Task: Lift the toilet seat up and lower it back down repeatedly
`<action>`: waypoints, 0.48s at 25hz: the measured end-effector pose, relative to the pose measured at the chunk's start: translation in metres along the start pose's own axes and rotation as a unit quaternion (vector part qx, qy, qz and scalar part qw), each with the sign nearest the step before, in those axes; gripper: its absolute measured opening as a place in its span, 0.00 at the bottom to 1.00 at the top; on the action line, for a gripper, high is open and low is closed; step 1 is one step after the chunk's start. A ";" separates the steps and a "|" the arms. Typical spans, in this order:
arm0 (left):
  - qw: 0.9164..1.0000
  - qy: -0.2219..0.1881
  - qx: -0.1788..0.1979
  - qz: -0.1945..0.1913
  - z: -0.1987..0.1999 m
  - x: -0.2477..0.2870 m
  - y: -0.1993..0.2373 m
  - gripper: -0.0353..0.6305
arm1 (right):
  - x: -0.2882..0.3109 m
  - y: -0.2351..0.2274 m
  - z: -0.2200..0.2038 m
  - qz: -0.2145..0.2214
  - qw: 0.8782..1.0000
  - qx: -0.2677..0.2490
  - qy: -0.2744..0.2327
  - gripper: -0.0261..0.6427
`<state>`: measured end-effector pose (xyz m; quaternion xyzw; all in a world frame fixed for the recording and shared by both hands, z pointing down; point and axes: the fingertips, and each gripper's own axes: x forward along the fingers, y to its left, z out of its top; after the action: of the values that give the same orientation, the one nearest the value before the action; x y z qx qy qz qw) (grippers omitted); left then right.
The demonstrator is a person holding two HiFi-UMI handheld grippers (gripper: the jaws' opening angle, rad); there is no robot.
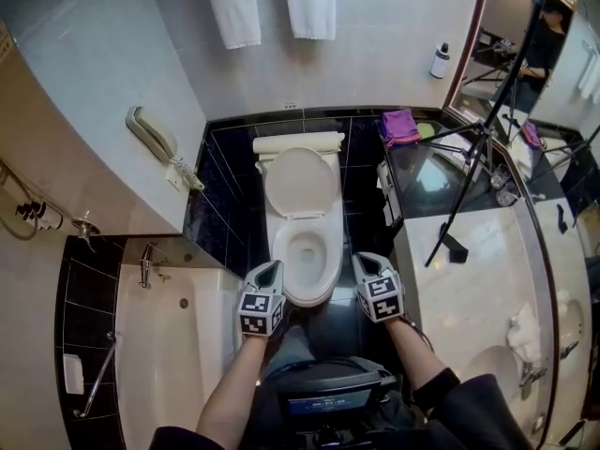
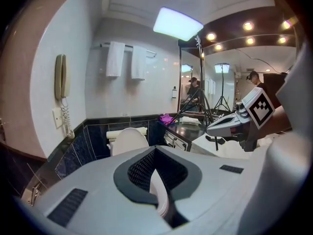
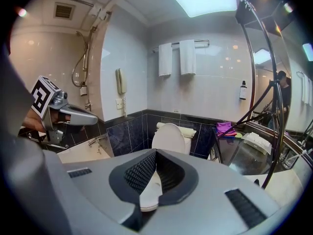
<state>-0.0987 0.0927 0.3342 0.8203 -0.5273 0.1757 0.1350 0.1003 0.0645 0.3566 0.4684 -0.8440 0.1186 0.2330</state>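
Seat (image 1: 326,265) is lying flat on the bowl (image 1: 306,249); left tongs (image 1: 271,267) and right tongs (image 1: 362,259) are hovering closed together, empty; another lift is waiting.

- We are looking at a brightly lit bathroom: a ceiling panel (image 2: 178,23) is glowing almost white in both gripper views, and spotlights (image 2: 230,31) are flaring beside it.
- In the head view we are catching glare on the counter (image 1: 469,279) and the pale wall (image 1: 394,45), while the dark tiles (image 1: 230,186) around the toilet (image 1: 302,242) are lying in shadow.
- In the gripper views we are getting heavy fisheye bending and black corners.
- We are finding the nearest foreground soft and the far room sharper.
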 end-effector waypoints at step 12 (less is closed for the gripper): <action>1.000 -0.026 0.004 0.006 0.003 -0.030 -0.016 0.04 | -0.029 0.007 -0.014 -0.002 1.000 -0.001 -0.001 0.07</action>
<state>-0.0956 0.1226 0.3175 0.8219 -0.5348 0.1575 0.1170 0.1115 0.0950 0.3544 0.4696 -0.8437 0.1168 0.2326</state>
